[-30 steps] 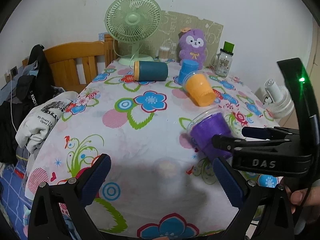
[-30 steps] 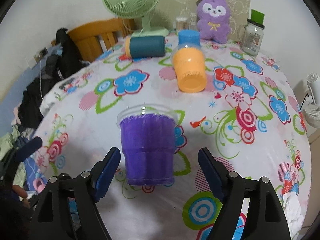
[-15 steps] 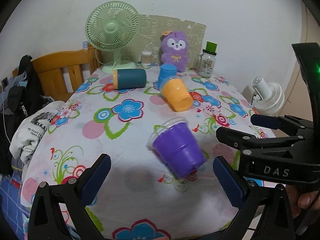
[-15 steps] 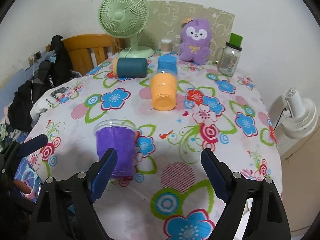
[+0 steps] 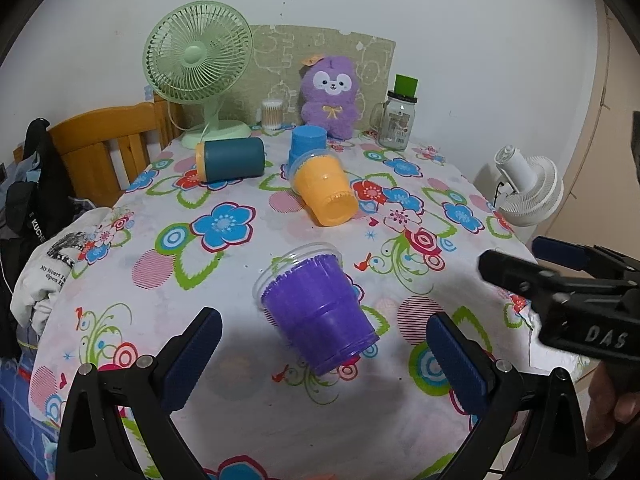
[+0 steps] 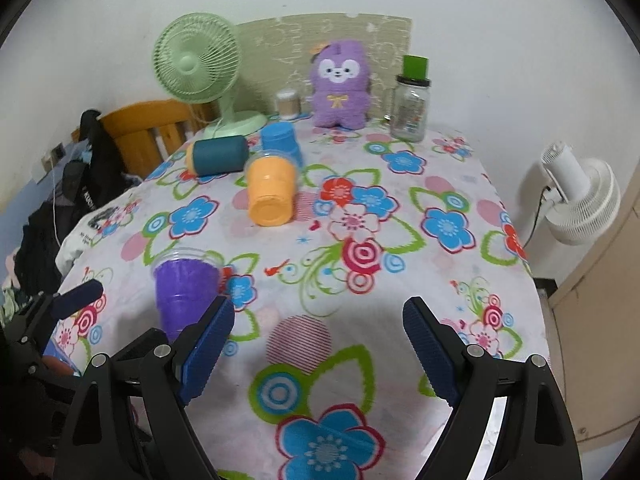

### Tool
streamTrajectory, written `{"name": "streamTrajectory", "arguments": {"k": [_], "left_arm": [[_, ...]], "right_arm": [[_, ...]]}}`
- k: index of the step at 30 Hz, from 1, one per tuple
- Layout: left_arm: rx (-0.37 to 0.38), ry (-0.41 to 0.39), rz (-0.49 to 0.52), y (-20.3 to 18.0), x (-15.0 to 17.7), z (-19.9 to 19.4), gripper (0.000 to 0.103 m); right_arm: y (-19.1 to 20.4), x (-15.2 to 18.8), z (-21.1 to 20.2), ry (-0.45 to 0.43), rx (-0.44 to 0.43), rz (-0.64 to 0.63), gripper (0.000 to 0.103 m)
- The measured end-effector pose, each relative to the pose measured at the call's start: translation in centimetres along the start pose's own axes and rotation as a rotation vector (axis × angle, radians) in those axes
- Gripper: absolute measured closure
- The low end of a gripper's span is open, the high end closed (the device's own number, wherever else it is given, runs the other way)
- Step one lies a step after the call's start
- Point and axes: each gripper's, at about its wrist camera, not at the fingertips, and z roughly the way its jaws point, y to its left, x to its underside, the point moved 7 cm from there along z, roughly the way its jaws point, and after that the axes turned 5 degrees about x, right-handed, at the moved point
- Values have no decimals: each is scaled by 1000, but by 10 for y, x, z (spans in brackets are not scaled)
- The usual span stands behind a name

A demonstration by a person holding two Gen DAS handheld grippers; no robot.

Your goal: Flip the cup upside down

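On the floral-cloth counter (image 5: 224, 364), the purple plastic cup in its clear outer cup (image 5: 316, 304) stands wide rim up. We hold left gripper (image 5: 322, 354) and right gripper (image 6: 316, 344) spread, empty, left squared up to grasp for the flip.

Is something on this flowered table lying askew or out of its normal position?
Yes. Three cups lie on their sides on the flowered tablecloth: the purple plastic cup nearest the open left gripper, the orange plastic cup further back, and the dark teal cup near the green desk fan.
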Motion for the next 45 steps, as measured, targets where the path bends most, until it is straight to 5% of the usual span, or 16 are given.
{"name": "streamTrajectory", "arguments": {"k": [32,40,45], "left_arm": [[-11,128,-85,11,23,54,2],[-7,149,-60,12,27,61,35],[-12,137,-59,14,26,59,39]], "right_arm": [[-28,18,29,65,0,79,15],[-26,19,28,66,-4,76,15],[-24,20,27,68,-5,71,15]]}}
